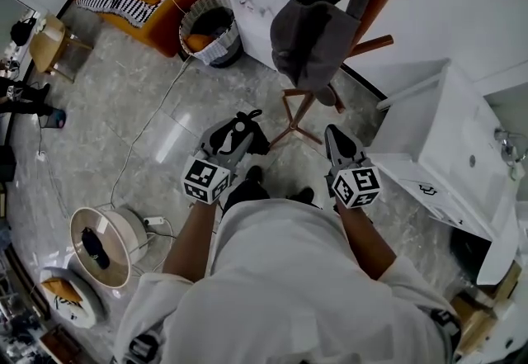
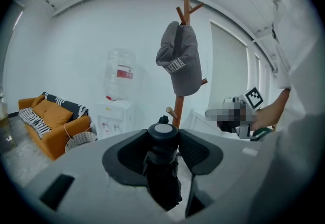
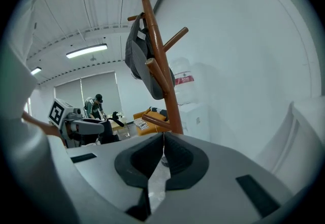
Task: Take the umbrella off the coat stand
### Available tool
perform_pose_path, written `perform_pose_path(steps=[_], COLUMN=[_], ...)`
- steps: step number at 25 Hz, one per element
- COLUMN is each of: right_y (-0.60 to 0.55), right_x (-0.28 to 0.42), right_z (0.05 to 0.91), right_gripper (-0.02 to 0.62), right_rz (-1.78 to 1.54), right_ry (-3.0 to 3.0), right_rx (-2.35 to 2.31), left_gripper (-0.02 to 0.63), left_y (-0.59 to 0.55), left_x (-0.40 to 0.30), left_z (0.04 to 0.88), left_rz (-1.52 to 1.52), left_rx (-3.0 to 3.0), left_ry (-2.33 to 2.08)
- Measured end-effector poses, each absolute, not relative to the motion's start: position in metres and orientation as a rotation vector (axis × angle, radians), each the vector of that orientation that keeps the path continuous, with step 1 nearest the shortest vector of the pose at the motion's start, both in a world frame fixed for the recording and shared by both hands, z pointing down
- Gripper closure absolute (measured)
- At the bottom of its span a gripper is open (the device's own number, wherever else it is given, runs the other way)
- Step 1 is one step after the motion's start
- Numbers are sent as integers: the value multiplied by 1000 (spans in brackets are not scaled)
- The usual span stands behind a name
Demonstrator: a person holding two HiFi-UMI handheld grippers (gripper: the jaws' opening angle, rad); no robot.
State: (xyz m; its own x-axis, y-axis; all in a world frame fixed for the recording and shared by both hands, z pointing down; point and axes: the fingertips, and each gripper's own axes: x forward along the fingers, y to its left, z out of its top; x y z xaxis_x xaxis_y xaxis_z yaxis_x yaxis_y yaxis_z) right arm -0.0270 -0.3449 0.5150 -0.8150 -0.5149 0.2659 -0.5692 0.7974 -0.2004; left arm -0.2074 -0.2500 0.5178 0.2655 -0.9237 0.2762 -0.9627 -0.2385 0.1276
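Left tool (image 2: 163, 147) is clamped on the black folded umbrella (image 2: 163, 187), pads on either side just below its round end cap. Its long axis runs across the jaws, cap end up, folded body hanging below. Right tool (image 3: 163, 139) has its jaws together on nothing and sits to the right, level with the left. The brown wooden coat stand (image 3: 165, 81) is ahead of both tools; the right one is nearer its pole, while the left one, carrying the load, is off to the left. From the left gripper view the stand is behind the umbrella with a clear gap, and the low peg (image 2: 172, 112) lines up just past the cap but doesn't look to be touching it. My read: the umbrella is off the pegs. I can't tell for sure whether the strap loop is clear. The grey cap (image 2: 179, 63) hangs high on the stand, well above. Next move is mine on the left: pull back along the cap-to-peg line, away from the pole.
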Motion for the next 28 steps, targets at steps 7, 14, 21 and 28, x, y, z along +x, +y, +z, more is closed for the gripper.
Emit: perform_pose_path(steps=[7,14,21,28], right_y=[-347,-346,-344,-343], right_x=[-24,-27,-26,-24], right_z=[516,516,516,513], right_gripper=[580,580,580,580], right_rz=[393,387,400,392], right_ry=[-2775,-2777,-2788,-2794], right_rx=[899,926,925,937], left_gripper=[405,405,407,407], left_y=[-236,-224,-217,-213], left_x=[-207,-211,-212,-204], left_z=[504,495,501,495], left_rz=[178,183,165,152], left_rx=[2260,2252,2235,2259], left_ry=[-1786,-1822,-1813,-1795])
